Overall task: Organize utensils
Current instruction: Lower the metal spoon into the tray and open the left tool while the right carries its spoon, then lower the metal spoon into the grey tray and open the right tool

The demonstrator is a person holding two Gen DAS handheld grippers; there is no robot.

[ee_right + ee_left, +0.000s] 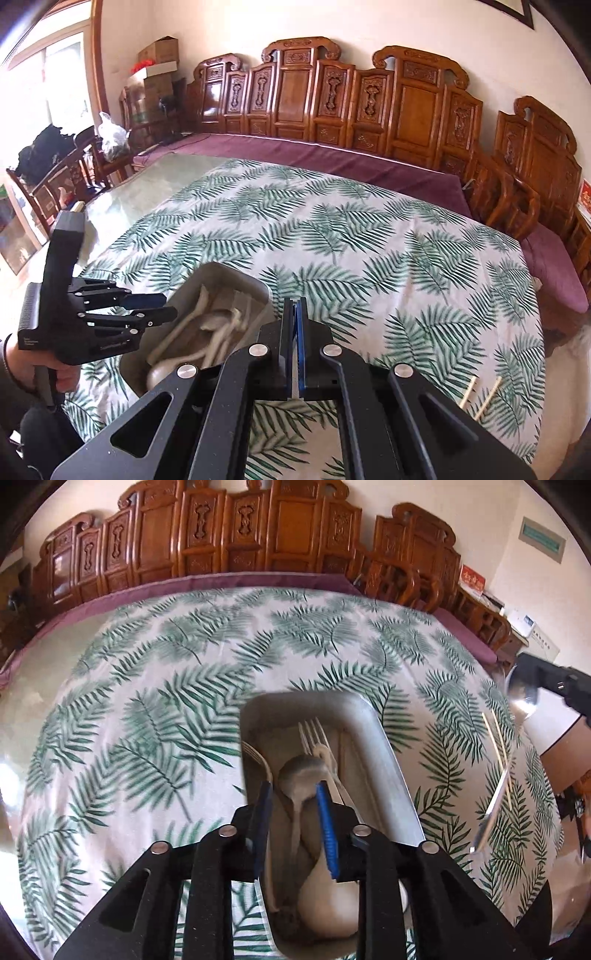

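Jaws of your left gripper (295, 797) stand parted over the tray (373, 746) holding spoons (301, 775) and forks (314, 731); right gripper (295, 314) closed, empty.

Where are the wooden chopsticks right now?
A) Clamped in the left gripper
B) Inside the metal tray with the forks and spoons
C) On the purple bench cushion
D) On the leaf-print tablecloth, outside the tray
D: the wooden chopsticks lie on the leaf-print tablecloth, apart from the metal tray.

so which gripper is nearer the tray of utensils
Left. The left gripper hangs directly over the tray; the right gripper sits beside it, over the tablecloth.
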